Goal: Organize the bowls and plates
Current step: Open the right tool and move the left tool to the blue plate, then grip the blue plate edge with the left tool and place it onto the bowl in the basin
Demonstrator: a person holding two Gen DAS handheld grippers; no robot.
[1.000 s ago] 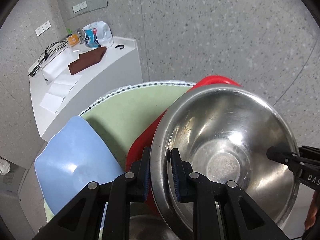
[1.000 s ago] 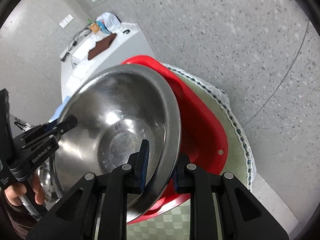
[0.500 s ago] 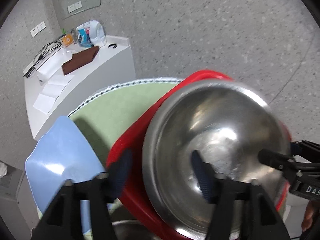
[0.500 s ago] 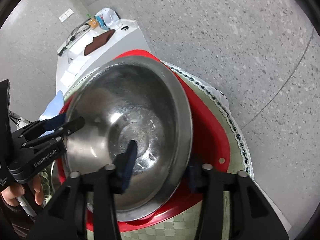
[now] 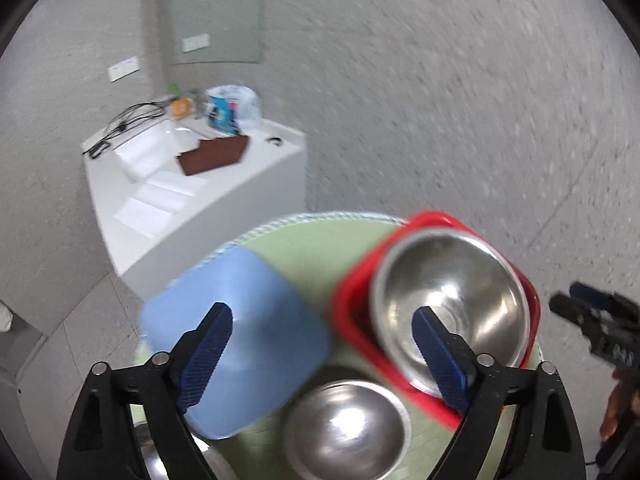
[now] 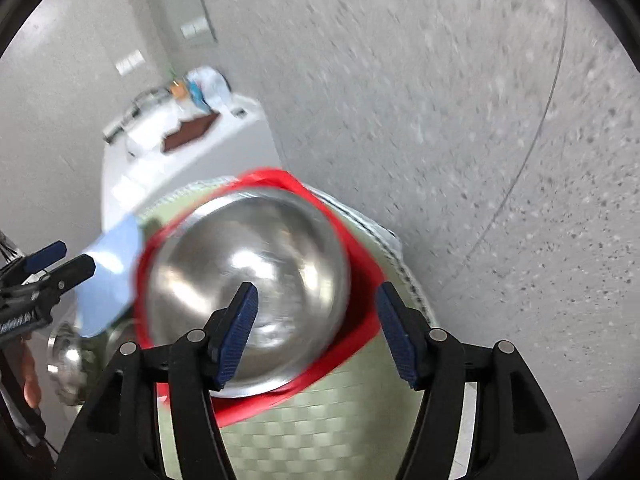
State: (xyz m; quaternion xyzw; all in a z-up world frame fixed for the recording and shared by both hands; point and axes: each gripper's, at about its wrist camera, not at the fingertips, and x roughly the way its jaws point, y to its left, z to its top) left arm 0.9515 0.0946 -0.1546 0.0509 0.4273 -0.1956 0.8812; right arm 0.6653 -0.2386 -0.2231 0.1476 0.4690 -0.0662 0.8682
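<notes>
Speckled grey floor surrounds a round table under a green cloth [image 5: 304, 248]. From the left wrist, the left gripper [image 5: 322, 354] has just spread its jaws wide, with nothing between them. Below sit a blue plate [image 5: 256, 296], a small steel bowl [image 5: 346, 428], and a large steel bowl [image 5: 452, 300] resting in a red plate [image 5: 352, 300].

From the right wrist, the right gripper [image 6: 316, 330] has likewise just been opening and holds nothing, hovering above the large steel bowl's near rim.

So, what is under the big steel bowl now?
The big steel bowl sits in the red plate, which lies on the green mat. The bowl covers the plate's middle, so anything there cannot be seen.
</notes>
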